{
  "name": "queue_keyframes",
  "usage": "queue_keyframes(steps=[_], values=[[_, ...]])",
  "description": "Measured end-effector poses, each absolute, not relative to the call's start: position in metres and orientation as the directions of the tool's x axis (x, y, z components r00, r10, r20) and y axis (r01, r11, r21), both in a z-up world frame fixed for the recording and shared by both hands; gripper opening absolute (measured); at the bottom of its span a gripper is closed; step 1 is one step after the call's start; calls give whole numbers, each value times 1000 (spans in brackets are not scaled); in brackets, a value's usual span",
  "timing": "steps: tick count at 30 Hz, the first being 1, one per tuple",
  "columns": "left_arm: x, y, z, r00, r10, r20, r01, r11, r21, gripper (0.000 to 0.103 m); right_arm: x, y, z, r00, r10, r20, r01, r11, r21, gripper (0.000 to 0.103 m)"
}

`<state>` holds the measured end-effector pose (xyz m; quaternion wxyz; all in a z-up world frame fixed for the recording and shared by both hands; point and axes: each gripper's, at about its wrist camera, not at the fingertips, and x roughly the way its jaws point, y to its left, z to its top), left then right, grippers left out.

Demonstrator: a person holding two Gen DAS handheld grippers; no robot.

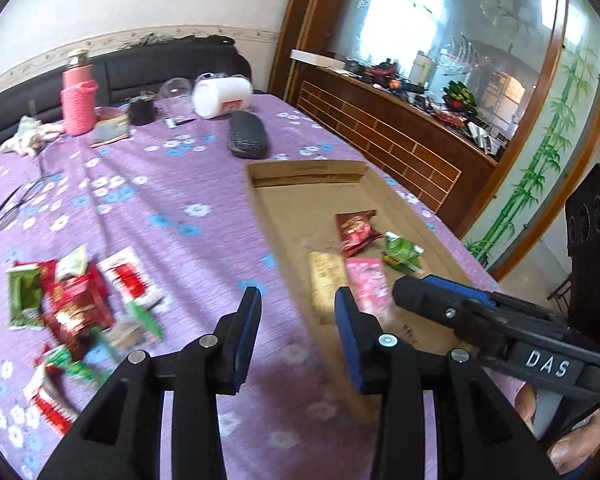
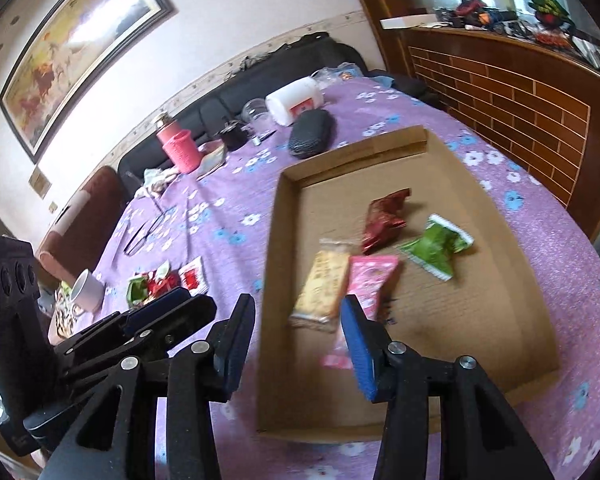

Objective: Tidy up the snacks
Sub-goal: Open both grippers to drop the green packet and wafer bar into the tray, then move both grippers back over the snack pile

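Note:
A shallow cardboard tray [image 2: 500,280] [image 1: 292,204] lies on the purple flowered tablecloth. Inside it lie a tan biscuit pack [image 2: 322,284] [image 1: 326,276], a pink packet [image 2: 370,276] [image 1: 366,280], a dark red packet [image 2: 384,220] [image 1: 356,230] and a green packet [image 2: 436,248] [image 1: 400,254]. A heap of red and green snack packets [image 1: 72,300] [image 2: 156,282] lies on the cloth left of the tray. My left gripper [image 1: 298,304] hangs open over the tray's left wall, nothing between its fingers. My right gripper [image 2: 298,312] is open above the tray's near left part, empty.
At the table's far end stand a pink bottle [image 1: 78,96], a white tub [image 1: 222,98], a clear cup [image 1: 174,94] and a black case [image 1: 247,136]. Glasses [image 1: 16,200] lie at the left. A white mug [image 2: 86,290] sits beyond the heap. A wooden cabinet [image 2: 520,92] borders the right.

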<state>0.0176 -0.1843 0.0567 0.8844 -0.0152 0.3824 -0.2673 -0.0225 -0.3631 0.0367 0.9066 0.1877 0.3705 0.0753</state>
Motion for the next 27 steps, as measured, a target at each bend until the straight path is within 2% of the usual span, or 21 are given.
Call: queue_keyframes(steps=[13,17,20,27], values=[[3,-55,49,634,-376,-676,241,926,-289,38,-32,-288,31,675,318,-666,-127,939,320,49],[-8,-10,48,661,-319,-680,148,943,-299,42,-41,-255,23,665,360,-654,-220,932,288,56],[-13,15,41,665,-276,-694,78,950,-303,43,-41,-228,12,639,392,-662,-293,920,262,57],[-7,21,13,584,-290,-758,-3,933,-360,43,-36,-197,-15,587,416,-695,-365,902,232,57]])
